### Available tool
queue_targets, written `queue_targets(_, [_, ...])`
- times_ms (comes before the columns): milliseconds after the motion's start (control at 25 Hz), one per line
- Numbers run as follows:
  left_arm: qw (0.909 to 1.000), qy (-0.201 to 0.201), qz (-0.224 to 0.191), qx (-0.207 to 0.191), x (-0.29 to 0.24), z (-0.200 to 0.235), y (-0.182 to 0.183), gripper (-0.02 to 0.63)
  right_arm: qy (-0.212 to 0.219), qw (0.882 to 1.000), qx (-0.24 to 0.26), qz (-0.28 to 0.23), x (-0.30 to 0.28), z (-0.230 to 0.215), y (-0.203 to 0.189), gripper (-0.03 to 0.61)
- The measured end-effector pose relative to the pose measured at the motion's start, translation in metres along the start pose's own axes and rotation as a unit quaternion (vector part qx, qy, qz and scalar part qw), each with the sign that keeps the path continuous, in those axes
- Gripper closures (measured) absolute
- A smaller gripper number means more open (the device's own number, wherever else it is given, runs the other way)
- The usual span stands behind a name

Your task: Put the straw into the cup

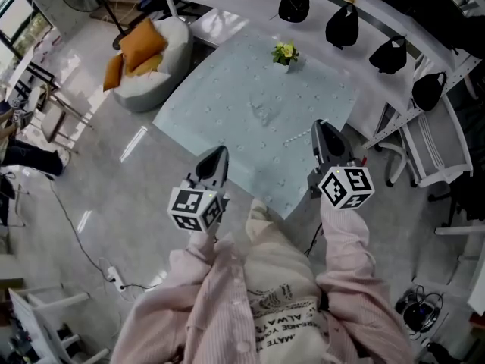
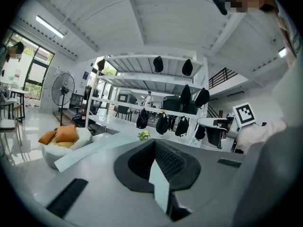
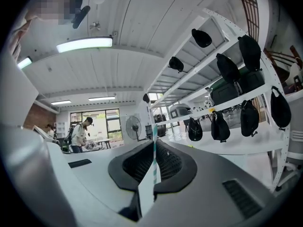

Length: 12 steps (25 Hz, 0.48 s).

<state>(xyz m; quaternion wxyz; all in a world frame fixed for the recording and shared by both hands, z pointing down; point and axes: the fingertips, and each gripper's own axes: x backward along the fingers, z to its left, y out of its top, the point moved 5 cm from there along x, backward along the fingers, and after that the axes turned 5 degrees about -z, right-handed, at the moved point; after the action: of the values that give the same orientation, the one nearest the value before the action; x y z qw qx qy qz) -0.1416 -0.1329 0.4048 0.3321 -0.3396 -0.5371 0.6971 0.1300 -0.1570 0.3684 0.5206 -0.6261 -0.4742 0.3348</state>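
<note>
In the right gripper view a thin teal-and-white striped straw (image 3: 153,135) stands upright, pinched between the jaws of my right gripper (image 3: 154,151), which is shut on it. From the head view, that right gripper (image 1: 321,130) hangs over the near right edge of a table (image 1: 227,105) covered in pale blue cloth. My left gripper (image 1: 216,155) is over the table's near edge, its jaws closed to a point with nothing between them. The left gripper view shows the same gripper (image 2: 155,144) shut and empty. I cannot make out a cup in any view.
A small pot of yellow flowers (image 1: 286,52) stands at the table's far side. Behind it runs a white rack (image 1: 364,17) hung with black caps. A white beanbag with orange cushions (image 1: 144,55) lies at the left, and a white chair (image 1: 428,146) at the right.
</note>
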Motion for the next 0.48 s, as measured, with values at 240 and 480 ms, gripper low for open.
queue_targets(240, [0.9999,0.006,0.012,0.01,-0.05,0.026,0.005,0.614,-0.003,1.0,-0.01,0.003,-0.053,-0.026,0.0,0.569])
queue_targets(480, [0.9995,0.012,0.023,0.02,-0.09,0.05,0.005,0.614,0.001,1.0,-0.019,0.009,-0.103,-0.044,-0.007,0.569])
